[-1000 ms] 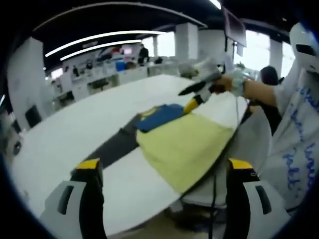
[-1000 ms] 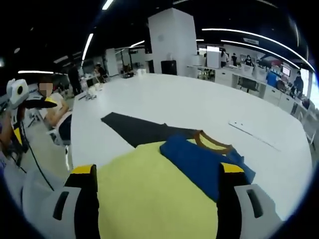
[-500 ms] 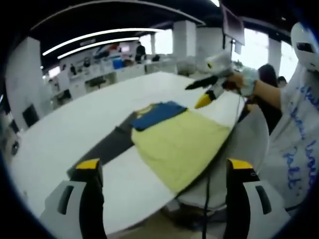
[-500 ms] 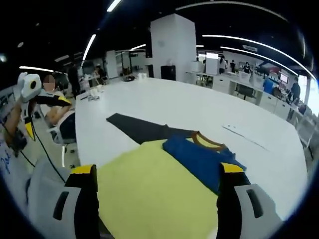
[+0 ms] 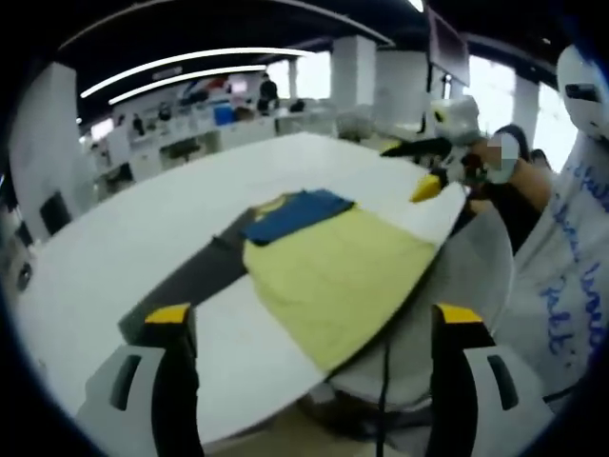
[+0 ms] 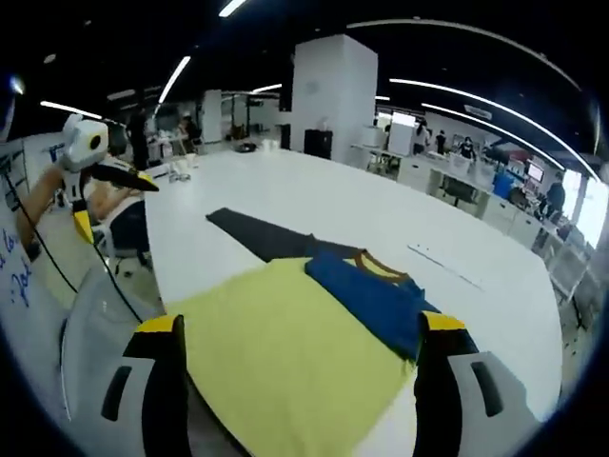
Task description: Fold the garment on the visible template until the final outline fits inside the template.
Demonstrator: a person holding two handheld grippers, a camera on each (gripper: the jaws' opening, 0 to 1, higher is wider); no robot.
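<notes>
White table, yellow-blue garment over dark template

Garment is seen as soft matt cloth, yellow with a blue folded part, lightly creased. Template beneath it is read as a thin, flat, dark matt sheet; material cannot be told. Table is noted as smooth, white, faintly glossy. Left gripper and right gripper bodies are taken as smooth white plastic, yellow-tipped
</notes>
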